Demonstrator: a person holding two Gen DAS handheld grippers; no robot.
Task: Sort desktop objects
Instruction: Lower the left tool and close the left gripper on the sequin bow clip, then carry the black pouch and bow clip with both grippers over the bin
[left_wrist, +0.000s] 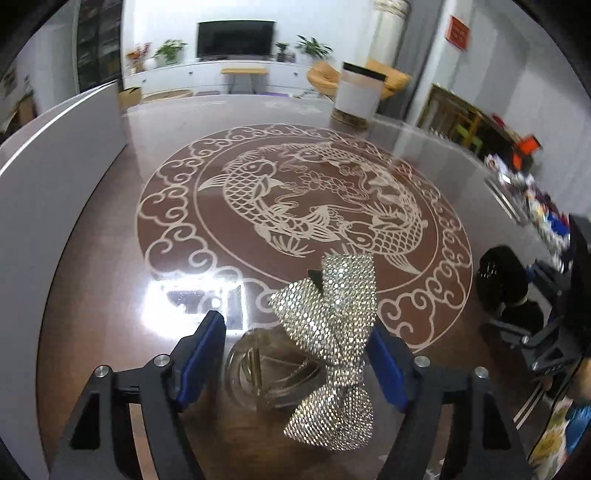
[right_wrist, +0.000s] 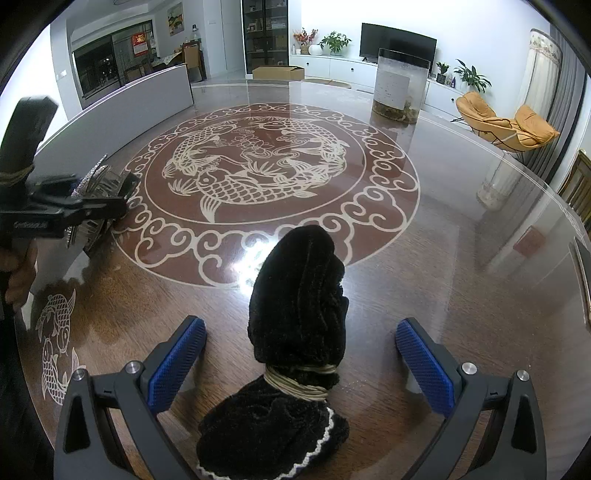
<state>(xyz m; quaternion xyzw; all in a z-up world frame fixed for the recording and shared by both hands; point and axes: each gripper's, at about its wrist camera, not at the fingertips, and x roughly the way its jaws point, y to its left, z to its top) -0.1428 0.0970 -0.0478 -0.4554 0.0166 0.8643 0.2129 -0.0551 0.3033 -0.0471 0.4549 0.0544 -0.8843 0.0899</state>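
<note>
We're holding the left gripper (left_wrist: 297, 354) wide open around a glittering rhinestone bow (left_wrist: 334, 343) on the table (left_wrist: 110, 266); the right gripper (right_wrist: 301, 350), equally spread, is bracketing a tied black velvet pouch (right_wrist: 295, 314).

Left gripper (left_wrist: 295, 354), blue-padded jaws apart, flanking a silver sequinned fabric bow (left_wrist: 332, 332) over a clear glass dish (left_wrist: 258, 373); glossy brown fish-patterned round table (left_wrist: 110, 295); black velvet pouch (left_wrist: 502, 280) far right.
</note>
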